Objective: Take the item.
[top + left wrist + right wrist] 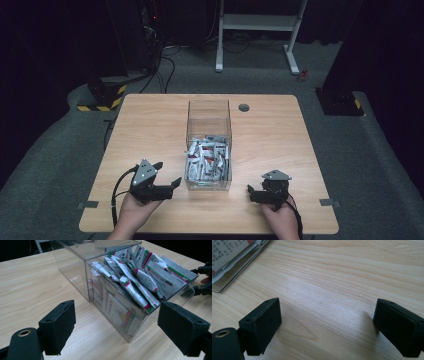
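A clear plastic box (209, 120) stands in the middle of the wooden table (145, 130). Its near half holds several white sachets (207, 160) with red and green print. My left gripper (169, 172) is open, just left of the box's near corner. In the left gripper view that gripper (117, 325) frames the box (75, 272) and its sachets (140, 277), with nothing between the jaws. My right gripper (256, 184) is open, to the right of the box's near end. In the right gripper view it (327, 325) hovers low over bare wood, and the box's corner (227, 277) lies at the upper left.
A round cable hole (244, 107) sits near the table's far edge. The table's front edge runs just below both hands. Behind the table stand a white desk frame (257, 25) and a yellow-and-black striped base (102, 102) on grey carpet.
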Available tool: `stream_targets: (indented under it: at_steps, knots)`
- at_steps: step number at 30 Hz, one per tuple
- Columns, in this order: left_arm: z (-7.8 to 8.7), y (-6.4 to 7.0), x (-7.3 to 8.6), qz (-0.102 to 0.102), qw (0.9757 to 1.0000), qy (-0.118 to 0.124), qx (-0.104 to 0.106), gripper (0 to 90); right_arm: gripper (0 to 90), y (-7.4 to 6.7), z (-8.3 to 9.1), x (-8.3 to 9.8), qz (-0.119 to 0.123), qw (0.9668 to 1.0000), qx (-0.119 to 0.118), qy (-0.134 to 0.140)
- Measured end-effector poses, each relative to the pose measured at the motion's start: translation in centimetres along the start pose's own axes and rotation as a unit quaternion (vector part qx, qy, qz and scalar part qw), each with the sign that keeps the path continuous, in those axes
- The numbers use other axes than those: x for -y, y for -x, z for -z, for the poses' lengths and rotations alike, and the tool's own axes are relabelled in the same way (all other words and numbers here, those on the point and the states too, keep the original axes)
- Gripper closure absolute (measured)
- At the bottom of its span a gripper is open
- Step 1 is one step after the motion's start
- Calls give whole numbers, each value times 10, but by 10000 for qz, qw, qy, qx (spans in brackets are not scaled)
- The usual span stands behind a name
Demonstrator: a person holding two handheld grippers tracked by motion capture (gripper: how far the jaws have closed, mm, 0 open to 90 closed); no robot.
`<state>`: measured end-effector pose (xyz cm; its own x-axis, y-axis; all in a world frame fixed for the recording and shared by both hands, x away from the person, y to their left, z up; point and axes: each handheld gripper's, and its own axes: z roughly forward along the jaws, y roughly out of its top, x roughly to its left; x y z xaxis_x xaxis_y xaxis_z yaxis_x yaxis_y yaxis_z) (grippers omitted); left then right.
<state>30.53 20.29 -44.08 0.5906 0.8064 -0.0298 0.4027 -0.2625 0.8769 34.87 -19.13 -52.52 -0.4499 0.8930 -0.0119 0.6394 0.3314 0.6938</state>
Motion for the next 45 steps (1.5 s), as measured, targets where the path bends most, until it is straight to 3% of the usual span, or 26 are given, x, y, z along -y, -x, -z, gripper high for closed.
stream_targets:
  at_steps: [24, 45]
  knots:
    - [-17, 17, -20, -65, 9993, 26, 365, 160, 79, 0, 0, 0, 16, 10000, -13, 8]
    - [-43, 34, -33, -158, 9979, -65, 620, 179, 79, 0, 0, 0, 49, 10000, -44, 7]
